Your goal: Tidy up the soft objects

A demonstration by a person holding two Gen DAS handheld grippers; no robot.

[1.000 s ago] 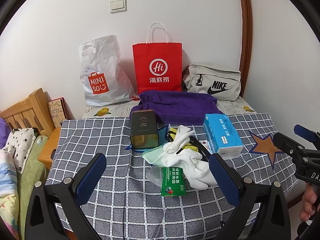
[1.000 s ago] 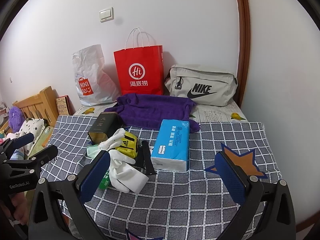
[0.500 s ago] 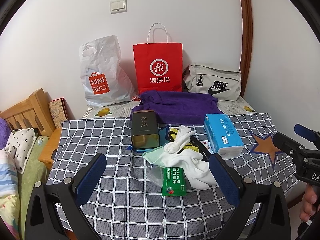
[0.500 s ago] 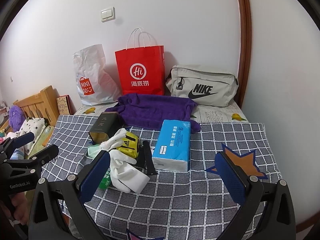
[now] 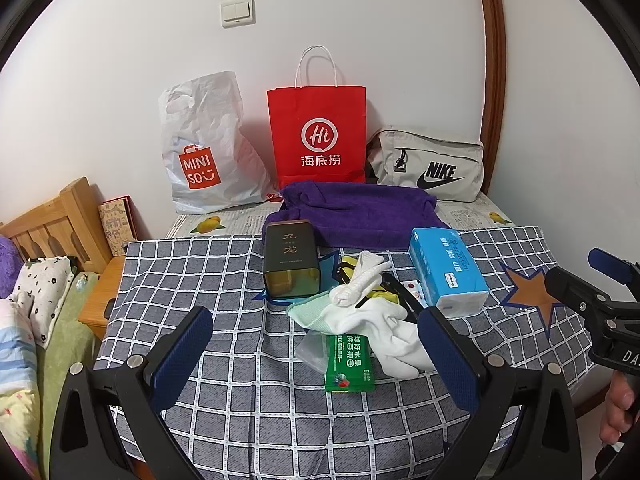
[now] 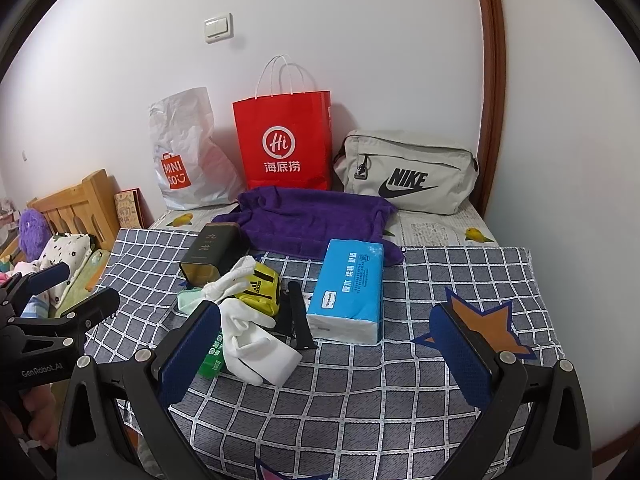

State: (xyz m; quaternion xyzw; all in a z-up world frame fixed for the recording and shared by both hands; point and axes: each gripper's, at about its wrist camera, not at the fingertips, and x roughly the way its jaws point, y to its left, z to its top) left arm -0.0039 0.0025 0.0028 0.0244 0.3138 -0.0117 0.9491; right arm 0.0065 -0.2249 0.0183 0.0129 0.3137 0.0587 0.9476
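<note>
A pile of white socks [image 5: 384, 328] [image 6: 256, 340] lies mid-table on the checked cloth, with a rolled white sock [image 5: 360, 280], a pale green cloth [image 5: 308, 308], a yellow-black sock [image 6: 260, 284] and a green packet [image 5: 348, 360]. A purple towel [image 5: 360, 216] [image 6: 312, 220] lies behind. My left gripper [image 5: 316, 356] is open and empty, in front of the pile. My right gripper [image 6: 324, 356] is open and empty, to the right of the pile, in front of the tissue pack.
A dark tin [image 5: 290, 260], a blue tissue pack [image 5: 446, 268] [image 6: 348, 288] and a black strap [image 6: 298, 316] lie on the table. A white Miniso bag [image 5: 204, 148], a red paper bag [image 5: 318, 132] and a grey Nike bag [image 5: 428, 168] stand against the wall. A bed [image 5: 40, 280] is left.
Both grippers have drifted very slightly; the scene shifted a touch in each view. Nothing on the table moved.
</note>
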